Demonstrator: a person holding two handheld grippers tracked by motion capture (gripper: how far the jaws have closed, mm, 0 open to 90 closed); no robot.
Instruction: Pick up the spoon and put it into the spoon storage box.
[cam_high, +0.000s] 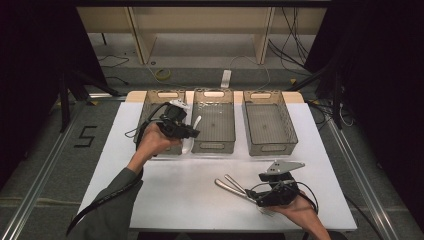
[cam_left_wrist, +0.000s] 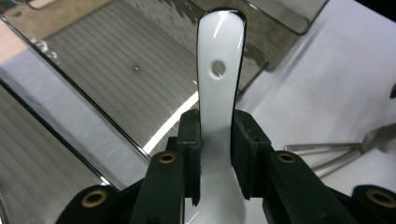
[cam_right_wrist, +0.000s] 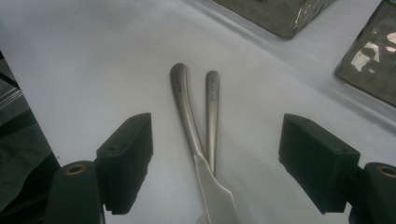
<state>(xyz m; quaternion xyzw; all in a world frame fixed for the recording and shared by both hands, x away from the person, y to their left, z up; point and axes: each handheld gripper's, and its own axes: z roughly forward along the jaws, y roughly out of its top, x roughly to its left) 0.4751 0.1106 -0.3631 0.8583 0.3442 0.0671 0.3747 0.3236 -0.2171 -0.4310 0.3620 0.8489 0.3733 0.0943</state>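
A white ceramic spoon (cam_left_wrist: 219, 70) stands between the jaws of my left gripper (cam_left_wrist: 217, 140), which is shut on its handle near the bowl. In the high view that left gripper (cam_high: 192, 133) holds the spoon (cam_high: 188, 145) in the air over the front rims of the left bin (cam_high: 168, 93) and middle bin (cam_high: 214, 93). Two metal utensils (cam_right_wrist: 187, 105) lie crossed on the white table (cam_right_wrist: 84, 70). My right gripper (cam_right_wrist: 219, 137) is open above their wider ends, one jaw on each side. The high view shows this right gripper (cam_high: 256, 196) near the table's front right, at the utensils (cam_high: 231, 184).
Three grey see-through bins stand in a row at the back of the table; the right bin (cam_high: 261, 94) has nothing in it. The white table (cam_high: 200, 170) ends close behind the right hand. Cables and shelf legs (cam_high: 142, 45) lie on the floor beyond.
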